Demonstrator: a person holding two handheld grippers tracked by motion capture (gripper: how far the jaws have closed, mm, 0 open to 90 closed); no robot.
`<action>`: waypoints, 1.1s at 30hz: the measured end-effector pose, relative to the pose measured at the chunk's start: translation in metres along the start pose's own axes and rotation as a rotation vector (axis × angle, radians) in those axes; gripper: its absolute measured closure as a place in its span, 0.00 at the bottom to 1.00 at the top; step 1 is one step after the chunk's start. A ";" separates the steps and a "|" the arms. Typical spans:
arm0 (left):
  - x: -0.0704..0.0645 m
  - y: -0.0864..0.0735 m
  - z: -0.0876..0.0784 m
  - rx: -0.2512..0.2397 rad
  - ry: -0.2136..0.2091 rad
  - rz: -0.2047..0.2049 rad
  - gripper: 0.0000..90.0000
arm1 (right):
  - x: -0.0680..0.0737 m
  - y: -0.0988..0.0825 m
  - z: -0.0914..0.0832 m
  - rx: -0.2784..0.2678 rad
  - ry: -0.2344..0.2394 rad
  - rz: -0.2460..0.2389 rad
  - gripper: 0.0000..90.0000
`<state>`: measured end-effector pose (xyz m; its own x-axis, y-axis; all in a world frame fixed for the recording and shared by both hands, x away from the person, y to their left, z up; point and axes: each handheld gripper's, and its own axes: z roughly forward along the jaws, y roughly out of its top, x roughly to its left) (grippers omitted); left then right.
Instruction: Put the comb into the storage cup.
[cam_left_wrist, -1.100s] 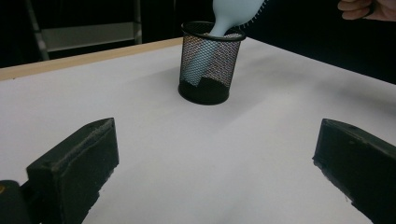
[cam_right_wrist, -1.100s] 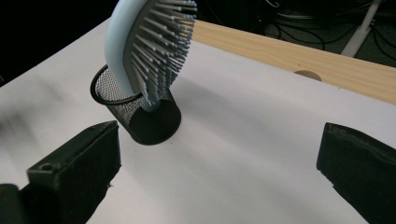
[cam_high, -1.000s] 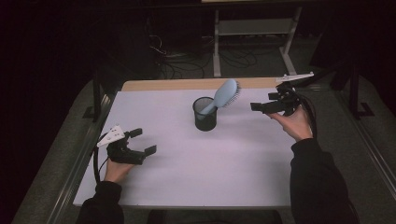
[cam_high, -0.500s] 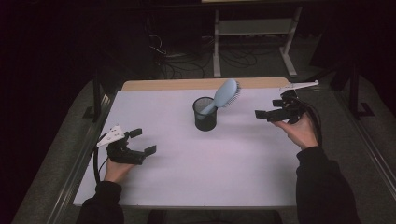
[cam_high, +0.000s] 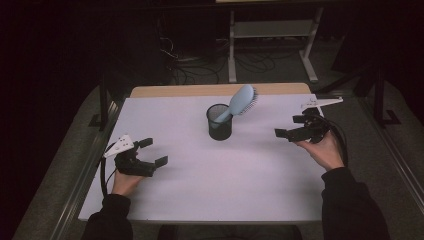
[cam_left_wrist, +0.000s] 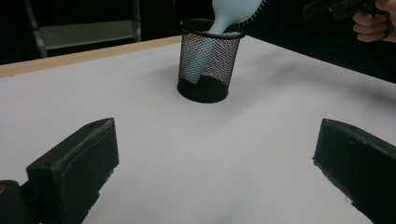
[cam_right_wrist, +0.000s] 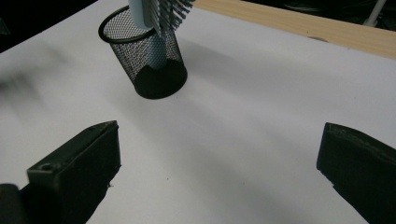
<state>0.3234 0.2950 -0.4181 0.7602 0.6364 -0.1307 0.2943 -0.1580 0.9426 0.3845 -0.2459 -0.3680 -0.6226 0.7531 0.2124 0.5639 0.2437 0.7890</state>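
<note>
A black mesh cup (cam_high: 219, 122) stands upright near the middle back of the white table (cam_high: 200, 195). A light blue hairbrush (cam_high: 241, 101) leans in it handle down, its head tilted to the right. The cup (cam_left_wrist: 208, 60) and the brush handle (cam_left_wrist: 201, 60) stand ahead in the left gripper view; the cup (cam_right_wrist: 147, 53) and the bristled head (cam_right_wrist: 161, 11) sit upper left in the right gripper view. My left gripper (cam_high: 153, 152) rests open at the front left with nothing between its jaws. Right of the cup, my right gripper (cam_high: 290, 126) is open and holds nothing.
A bare wooden strip (cam_high: 200, 90) runs along the table's far edge. Behind it, on the dark floor, stand a metal shelf frame (cam_high: 272, 35) and cables (cam_high: 185, 60). Metal rails (cam_high: 80, 185) flank the table. The other hand and its gripper (cam_left_wrist: 355, 11) show in the left gripper view.
My right gripper has drawn back from the brush, moving right and toward the near side, lower over the table. The left gripper, cup and brush have stayed put.
</note>
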 end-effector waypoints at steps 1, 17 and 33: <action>0.000 0.000 0.000 0.000 0.000 -0.001 0.00 | 0.000 -0.002 0.000 -0.001 0.000 -0.004 0.00; 0.000 -0.001 0.000 0.005 0.000 -0.002 0.00 | 0.007 -0.035 -0.007 0.012 0.004 -0.009 0.00; 0.001 -0.001 0.000 0.003 0.000 -0.005 0.00 | 0.021 -0.056 -0.012 0.004 0.016 -0.037 0.00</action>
<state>0.3235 0.2960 -0.4187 0.7586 0.6373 -0.1352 0.2995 -0.1567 0.9411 0.3335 -0.2508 -0.4008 -0.6519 0.7336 0.1920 0.5423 0.2741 0.7942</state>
